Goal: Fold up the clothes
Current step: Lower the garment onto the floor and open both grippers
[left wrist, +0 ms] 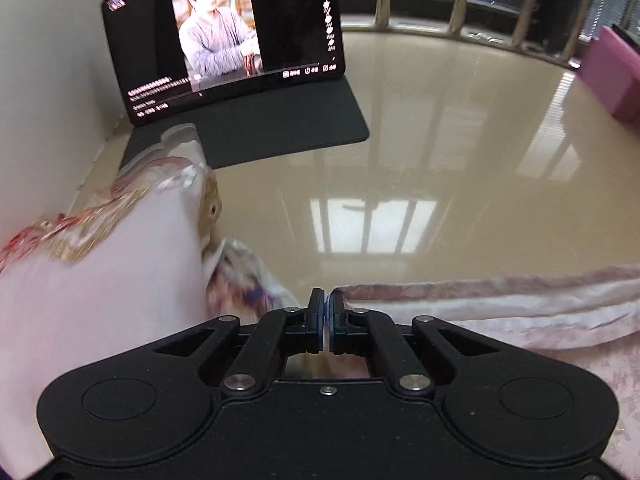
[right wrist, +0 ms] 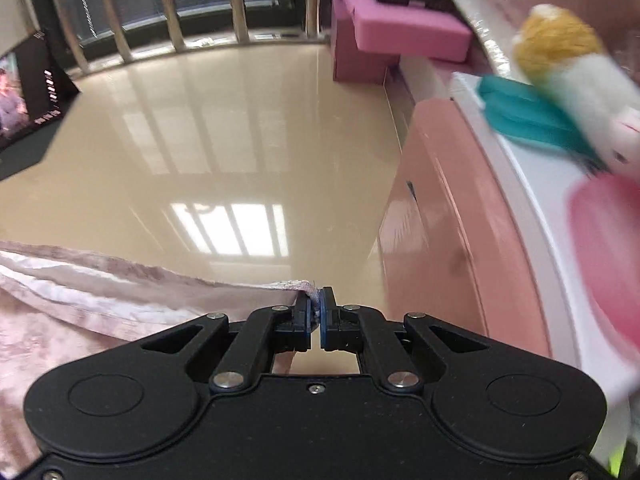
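A pale pink velvety garment (left wrist: 500,308) stretches to the right of my left gripper (left wrist: 327,300), which is shut on its edge just above the glossy beige surface (left wrist: 420,184). In the right wrist view the same garment (right wrist: 120,296) runs off to the left, and my right gripper (right wrist: 317,300) is shut on its other corner. The cloth hangs taut between the two grippers and drapes below them out of sight. Both grippers point steeply down.
A tablet (left wrist: 224,36) playing a video stands on a dark folio at the back left. A pink embroidered cushion (left wrist: 100,264) lies at the left. Pink boxes (right wrist: 384,36), a pink cabinet (right wrist: 452,232) and a plush toy (right wrist: 568,76) crowd the right. Window bars (left wrist: 456,0) run behind.
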Motion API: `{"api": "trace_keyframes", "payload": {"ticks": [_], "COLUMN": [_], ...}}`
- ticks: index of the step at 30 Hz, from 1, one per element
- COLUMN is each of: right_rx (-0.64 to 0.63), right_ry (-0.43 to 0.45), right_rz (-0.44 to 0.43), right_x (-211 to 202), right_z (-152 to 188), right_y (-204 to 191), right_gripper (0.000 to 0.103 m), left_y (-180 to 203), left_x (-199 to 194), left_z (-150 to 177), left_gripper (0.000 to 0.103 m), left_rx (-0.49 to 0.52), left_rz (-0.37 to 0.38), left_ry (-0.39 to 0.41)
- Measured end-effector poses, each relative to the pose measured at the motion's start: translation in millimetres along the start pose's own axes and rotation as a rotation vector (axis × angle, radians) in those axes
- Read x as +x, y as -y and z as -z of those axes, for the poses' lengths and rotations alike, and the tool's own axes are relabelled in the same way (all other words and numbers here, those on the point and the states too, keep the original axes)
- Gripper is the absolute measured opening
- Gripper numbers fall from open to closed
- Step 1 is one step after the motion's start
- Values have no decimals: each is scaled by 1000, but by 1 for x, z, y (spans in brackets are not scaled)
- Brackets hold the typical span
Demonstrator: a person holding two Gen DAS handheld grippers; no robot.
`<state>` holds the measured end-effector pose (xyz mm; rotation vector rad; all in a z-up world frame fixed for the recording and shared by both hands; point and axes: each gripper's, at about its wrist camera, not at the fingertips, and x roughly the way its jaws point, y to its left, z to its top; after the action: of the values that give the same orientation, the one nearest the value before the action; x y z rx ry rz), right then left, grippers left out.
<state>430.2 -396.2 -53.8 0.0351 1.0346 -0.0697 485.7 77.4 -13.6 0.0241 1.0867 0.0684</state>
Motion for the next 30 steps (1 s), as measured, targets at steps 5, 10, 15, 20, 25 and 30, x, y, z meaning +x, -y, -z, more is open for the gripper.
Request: {"api": "trace_keyframes", "payload": {"ticks": [5,10,15,20,25,30], "right_rx": [-46,-119,-267,-322,-266,-129], "right_ry": [25,188,279,89,7,135], "right_rz": [29,44,-18,-175,-169,-236], "right_x": [11,-24,-53,-23,9,-23], "right_z": [-14,-16,-5,13,30,45], "right_y": [-8,-18,-42,-68,-67,-42], "right_gripper": [25,53,63,29,27,36], "left_y": [-26,-32,16,75,95,78], "left_x": [14,-22,-52,-33,-3,-44], "left_z": [-19,-13,17,48,64,72], "left_gripper": [18,54,56,42,41,41], "left_rx": [-106,-80,204,426,448,360], "left_rz": [92,95,136,110,49,30], "left_ry": [-7,161,251,205,160,353]}}
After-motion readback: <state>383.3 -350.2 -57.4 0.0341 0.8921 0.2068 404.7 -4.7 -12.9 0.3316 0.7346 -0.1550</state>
